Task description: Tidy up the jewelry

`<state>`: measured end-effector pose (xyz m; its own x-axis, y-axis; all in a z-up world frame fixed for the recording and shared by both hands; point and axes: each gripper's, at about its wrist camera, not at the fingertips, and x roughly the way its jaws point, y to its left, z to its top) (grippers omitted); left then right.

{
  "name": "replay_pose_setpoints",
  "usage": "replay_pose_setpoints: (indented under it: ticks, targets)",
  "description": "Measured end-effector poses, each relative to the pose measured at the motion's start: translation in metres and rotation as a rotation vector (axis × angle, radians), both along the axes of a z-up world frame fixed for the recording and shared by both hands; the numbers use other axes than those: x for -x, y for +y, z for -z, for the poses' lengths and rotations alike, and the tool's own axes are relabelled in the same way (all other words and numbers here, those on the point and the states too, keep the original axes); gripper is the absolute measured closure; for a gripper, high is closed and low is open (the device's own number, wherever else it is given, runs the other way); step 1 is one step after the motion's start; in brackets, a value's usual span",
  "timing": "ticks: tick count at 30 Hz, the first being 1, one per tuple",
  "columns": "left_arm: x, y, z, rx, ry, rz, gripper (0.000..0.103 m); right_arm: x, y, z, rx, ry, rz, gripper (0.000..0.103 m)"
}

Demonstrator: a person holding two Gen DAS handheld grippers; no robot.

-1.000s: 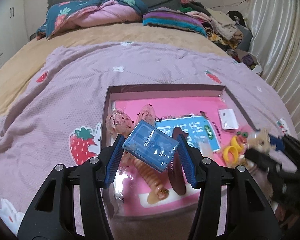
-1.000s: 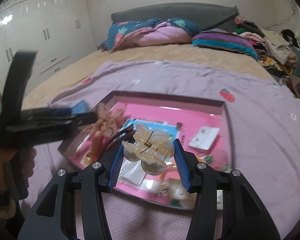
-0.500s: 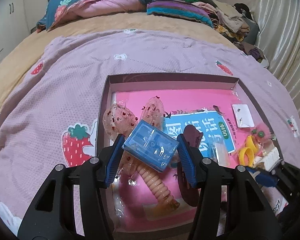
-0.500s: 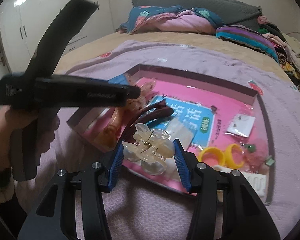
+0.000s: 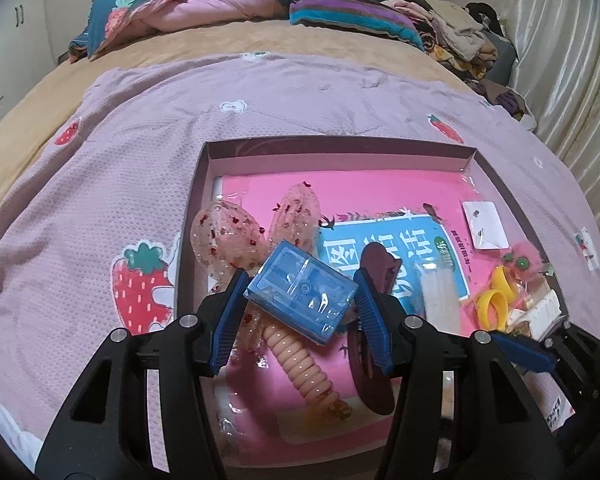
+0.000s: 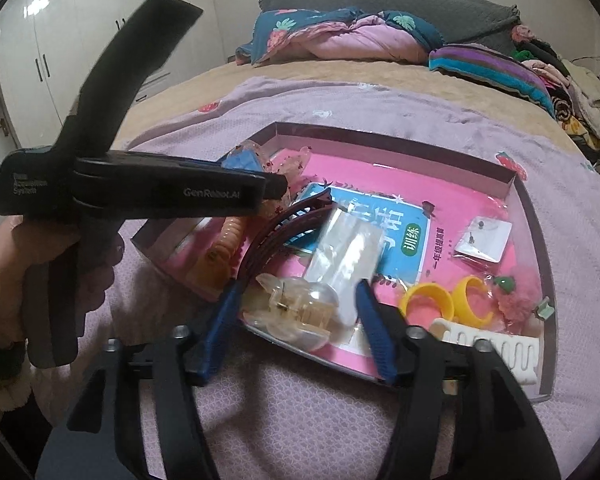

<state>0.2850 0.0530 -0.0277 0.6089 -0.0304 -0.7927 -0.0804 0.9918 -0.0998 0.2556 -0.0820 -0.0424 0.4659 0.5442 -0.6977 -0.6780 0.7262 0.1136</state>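
Note:
A shallow box-lid tray lies on the lilac bedspread with a pink book and hair accessories in it. My left gripper is shut on a small blue transparent box, held above the tray's left part; the same gripper shows from the side in the right wrist view, gripped by a hand. My right gripper hangs over the tray's near edge with its jaws opening. A pale clear claw clip lies tipped between them, off the right pad.
In the tray lie a dark red claw clip, a peach spiral hair tie, glitter clips, a clear packet, yellow rings, a white comb and an earring card. Quilts and clothes are piled at the bed's far end.
The right jaws have spread apart and the pale claw clip has tipped over and dropped lower between them. Both grippers came closer to the tray. The left grip on the blue box is unchanged.

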Motion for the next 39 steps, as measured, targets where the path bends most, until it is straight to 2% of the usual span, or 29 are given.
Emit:
replay_pose_setpoints:
  ticks: [3,10,14,17,20,29,33,39]
  targets:
    - [0.0,-0.003,0.0,-0.001,0.0,0.005,0.058,0.003,-0.002,-0.002,0.002,-0.006,0.0,0.037]
    - [0.004,-0.006,-0.005,-0.002,-0.005,0.004,0.057,0.015,-0.013,-0.012,-0.011,-0.033,0.021,0.019]
    - [0.008,-0.007,-0.014,-0.003,-0.021,0.001,0.045,0.025,-0.02,-0.019,-0.011,-0.047,0.034,0.015]
    - [0.014,-0.008,-0.024,-0.003,-0.038,0.0,0.045,0.032,-0.026,-0.025,-0.023,-0.057,0.047,0.011]
    - [0.025,-0.009,-0.036,0.0,-0.061,-0.002,0.038,0.038,-0.032,-0.032,-0.04,-0.068,0.063,0.008]
    - [0.062,-0.005,-0.065,0.005,-0.12,-0.013,0.022,0.056,-0.046,-0.054,-0.087,-0.108,0.107,0.005]
    - [0.077,-0.004,-0.072,0.004,-0.133,-0.017,0.018,0.062,-0.052,-0.059,-0.095,-0.115,0.125,0.005]
    - [0.1,-0.002,-0.076,0.007,-0.145,-0.018,0.018,0.066,-0.061,-0.064,-0.109,-0.113,0.157,0.005]
